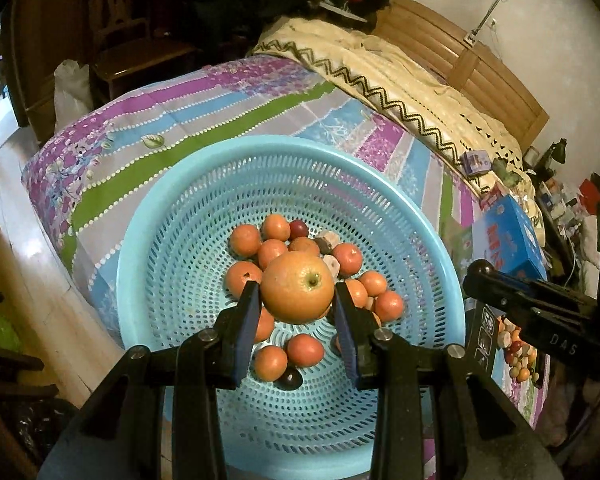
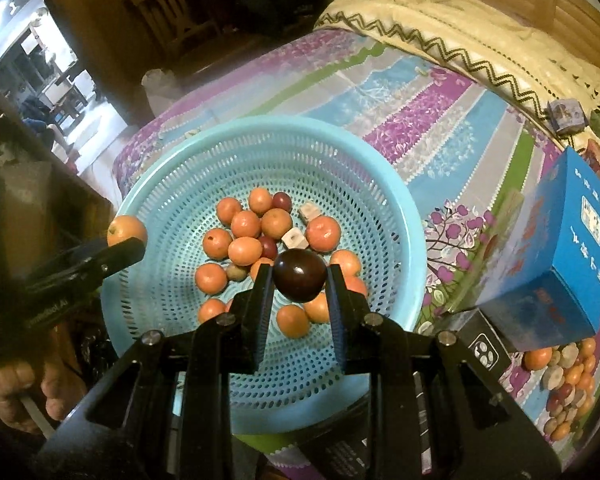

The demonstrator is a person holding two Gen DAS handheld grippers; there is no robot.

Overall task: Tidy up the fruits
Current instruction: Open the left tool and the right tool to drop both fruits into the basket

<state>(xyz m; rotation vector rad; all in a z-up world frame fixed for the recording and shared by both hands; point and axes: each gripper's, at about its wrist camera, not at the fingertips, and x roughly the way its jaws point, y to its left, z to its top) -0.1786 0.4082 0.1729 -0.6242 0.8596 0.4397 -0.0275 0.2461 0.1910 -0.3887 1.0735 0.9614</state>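
A light blue perforated basket (image 1: 148, 240) (image 2: 380, 184) sits on a striped bedspread and holds several small oranges (image 1: 274, 252) (image 2: 244, 250), dark plums and pale cubes. My left gripper (image 1: 296, 300) is shut on a large orange (image 1: 298, 286) and holds it above the basket's middle. My right gripper (image 2: 299, 278) is shut on a dark plum (image 2: 299, 274) above the basket. The left gripper with its orange (image 2: 126, 230) shows at the left in the right wrist view. The right gripper's arm (image 1: 540, 312) shows at the right in the left wrist view.
A blue box (image 2: 556, 264) (image 1: 508, 240) stands right of the basket, with a black box (image 2: 484, 340) before it. A pile of loose fruit (image 2: 568, 388) (image 1: 518, 356) lies on the bedspread at the right. A cream blanket (image 1: 400, 68) lies behind.
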